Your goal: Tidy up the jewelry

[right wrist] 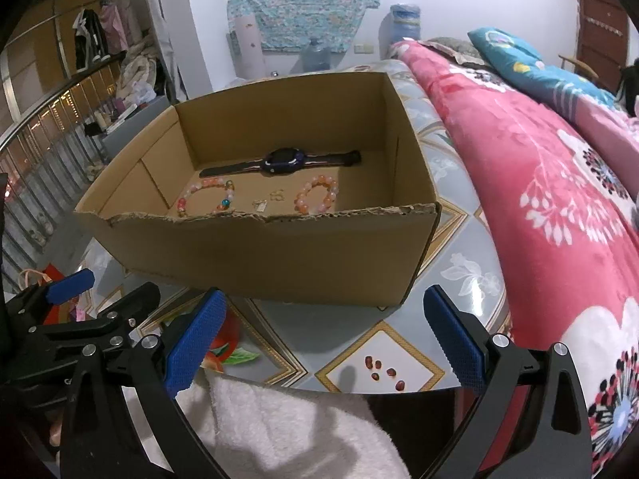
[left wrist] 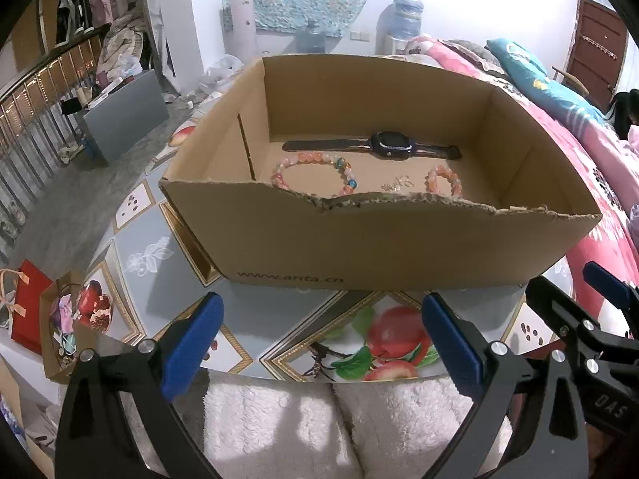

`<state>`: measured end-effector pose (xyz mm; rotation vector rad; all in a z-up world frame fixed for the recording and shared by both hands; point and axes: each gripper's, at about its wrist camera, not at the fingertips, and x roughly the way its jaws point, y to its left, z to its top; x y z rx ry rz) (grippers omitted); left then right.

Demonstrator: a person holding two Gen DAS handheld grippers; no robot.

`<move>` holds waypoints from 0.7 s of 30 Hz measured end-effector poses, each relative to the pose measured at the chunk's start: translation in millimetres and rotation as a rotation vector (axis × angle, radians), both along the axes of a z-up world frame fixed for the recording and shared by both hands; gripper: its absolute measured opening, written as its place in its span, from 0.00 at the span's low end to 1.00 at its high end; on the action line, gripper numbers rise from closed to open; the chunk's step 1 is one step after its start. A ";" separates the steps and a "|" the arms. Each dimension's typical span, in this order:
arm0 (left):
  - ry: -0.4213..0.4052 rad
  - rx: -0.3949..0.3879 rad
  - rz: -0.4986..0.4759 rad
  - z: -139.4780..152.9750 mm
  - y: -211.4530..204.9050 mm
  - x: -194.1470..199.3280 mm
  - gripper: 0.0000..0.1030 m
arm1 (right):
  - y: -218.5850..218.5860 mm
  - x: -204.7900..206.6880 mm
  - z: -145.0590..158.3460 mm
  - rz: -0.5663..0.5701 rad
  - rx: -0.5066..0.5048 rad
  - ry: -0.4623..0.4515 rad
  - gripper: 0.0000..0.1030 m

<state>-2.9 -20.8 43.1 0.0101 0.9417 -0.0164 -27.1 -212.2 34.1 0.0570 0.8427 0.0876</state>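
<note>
Your white fleecy sleeve [right wrist: 287,431] sits under 2 empty, spread claws, left gripper [left wrist: 319,343] and right gripper [right wrist: 323,335], short of the cardboard box [left wrist: 399,247] where watch [left wrist: 389,144], 2 bead bracelets [left wrist: 315,171] and small trinkets [right wrist: 265,202] already lie, so it's either sorting ahead or all done.

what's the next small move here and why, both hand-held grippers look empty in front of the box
Probably nothing more than drawing both back. The open brown cardboard box already holds the dark smartwatch, both pink beaded bracelets and small gold pieces. The left hand-held gripper and right hand-held gripper are open and empty, and no jewelry shows on the patterned table.
</note>
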 end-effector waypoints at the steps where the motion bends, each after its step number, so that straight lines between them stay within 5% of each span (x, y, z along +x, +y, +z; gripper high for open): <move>1: -0.001 -0.001 0.002 0.4 -0.4 0.1 0.94 | -0.2 0.0 -0.1 -0.001 0.000 0.002 0.92; 21: -0.007 0.009 0.013 0.3 -0.4 -0.3 0.94 | -3.8 2.9 -3.2 -0.019 -0.006 0.014 0.92</move>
